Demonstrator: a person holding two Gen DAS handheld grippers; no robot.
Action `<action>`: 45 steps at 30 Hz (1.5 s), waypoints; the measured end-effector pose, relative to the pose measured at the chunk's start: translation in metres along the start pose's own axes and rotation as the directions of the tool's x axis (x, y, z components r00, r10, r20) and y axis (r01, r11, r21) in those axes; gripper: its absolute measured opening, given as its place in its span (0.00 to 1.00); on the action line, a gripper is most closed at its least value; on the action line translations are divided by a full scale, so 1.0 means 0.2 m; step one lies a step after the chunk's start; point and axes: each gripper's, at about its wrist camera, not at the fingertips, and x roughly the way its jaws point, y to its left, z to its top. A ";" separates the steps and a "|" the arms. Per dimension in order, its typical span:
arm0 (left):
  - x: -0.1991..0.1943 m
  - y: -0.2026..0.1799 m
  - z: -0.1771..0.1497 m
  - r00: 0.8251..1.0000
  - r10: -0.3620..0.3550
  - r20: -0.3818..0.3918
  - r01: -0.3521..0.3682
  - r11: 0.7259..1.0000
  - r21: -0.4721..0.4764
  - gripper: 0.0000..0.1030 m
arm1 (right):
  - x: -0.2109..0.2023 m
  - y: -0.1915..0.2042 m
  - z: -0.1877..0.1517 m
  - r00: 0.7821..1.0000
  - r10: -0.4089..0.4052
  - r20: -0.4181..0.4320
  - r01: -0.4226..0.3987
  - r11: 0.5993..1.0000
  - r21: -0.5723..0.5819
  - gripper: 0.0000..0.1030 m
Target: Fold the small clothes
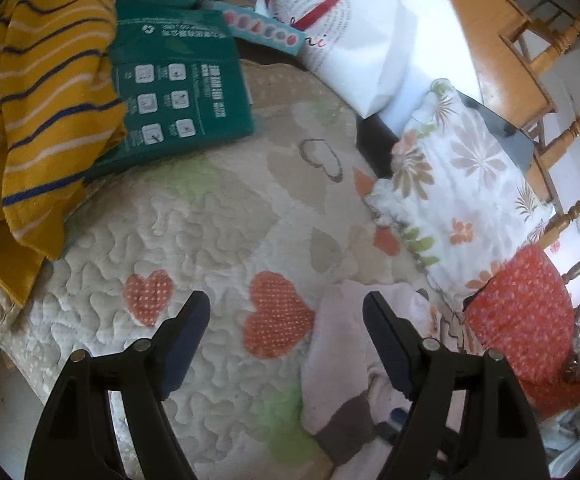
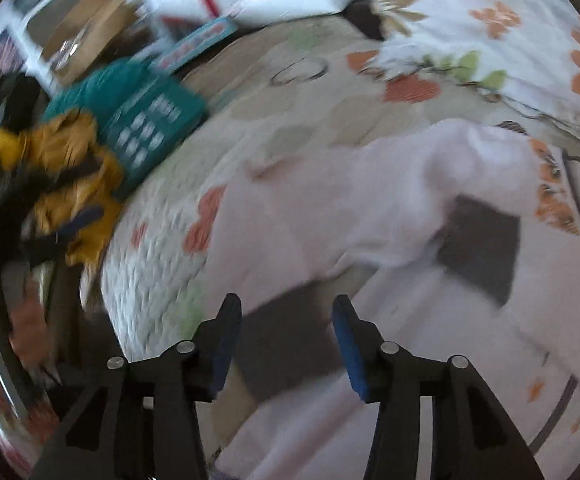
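Note:
A small pale pink garment (image 1: 339, 344) with dark grey cuffs lies crumpled on the quilted heart-print mat (image 1: 210, 220), at the lower right of the left wrist view. My left gripper (image 1: 286, 300) hovers open above the mat, its right finger over the garment's edge and nothing between the pads. In the blurred right wrist view the same pink garment (image 2: 329, 208) spreads below and ahead of my right gripper (image 2: 286, 304). That gripper stands open over a dark grey cuff (image 2: 286, 344), not gripping it.
A yellow striped cloth (image 1: 38, 100) is heaped at the left, beside a green package (image 1: 178, 92). A white paper bag (image 1: 349, 44) and a floral pillow (image 1: 461, 184) lie at the back and right. A red patterned cloth (image 1: 525, 312) and wooden chairs (image 1: 569, 132) stand further right.

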 end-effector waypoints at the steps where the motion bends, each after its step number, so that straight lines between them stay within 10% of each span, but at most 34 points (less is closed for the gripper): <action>1: 0.00 0.00 0.00 1.000 0.002 -0.004 -0.002 1.000 0.002 0.76 | 0.03 0.02 -0.03 1.000 -0.024 -0.009 0.023 1.000 -0.021 0.52; 5: 0.01 0.00 -0.02 1.000 0.014 -0.008 -0.013 1.000 0.018 0.76 | 0.19 0.03 -0.09 0.991 -0.118 -0.056 0.116 0.992 -0.040 0.52; 8: 0.01 -0.02 -0.03 1.000 0.023 -0.005 -0.023 0.999 0.028 0.76 | 0.21 0.02 -0.09 0.993 -0.104 -0.053 0.103 0.994 -0.018 0.09; 19: 0.09 -0.19 -0.11 0.999 0.032 -0.042 -0.027 0.994 0.108 0.76 | -0.39 -0.15 0.03 0.984 -0.004 0.177 -0.022 0.989 0.146 0.08; 28: 0.24 -0.45 -0.28 0.991 0.050 -0.124 -0.017 0.968 0.252 0.76 | -0.87 -1.13 -0.20 0.911 -0.397 0.113 0.294 0.817 0.496 0.08; 33: 0.35 -0.61 -0.40 0.982 0.077 -0.172 -0.013 0.938 0.346 0.76 | -0.89 -1.53 -0.36 0.833 -0.551 -0.060 0.471 0.646 0.601 0.14; 45: 0.61 -0.77 -0.60 0.922 0.171 -0.347 0.022 0.872 0.488 0.76 | -1.07 -1.55 -0.79 0.869 -0.495 0.018 0.351 0.641 0.683 0.54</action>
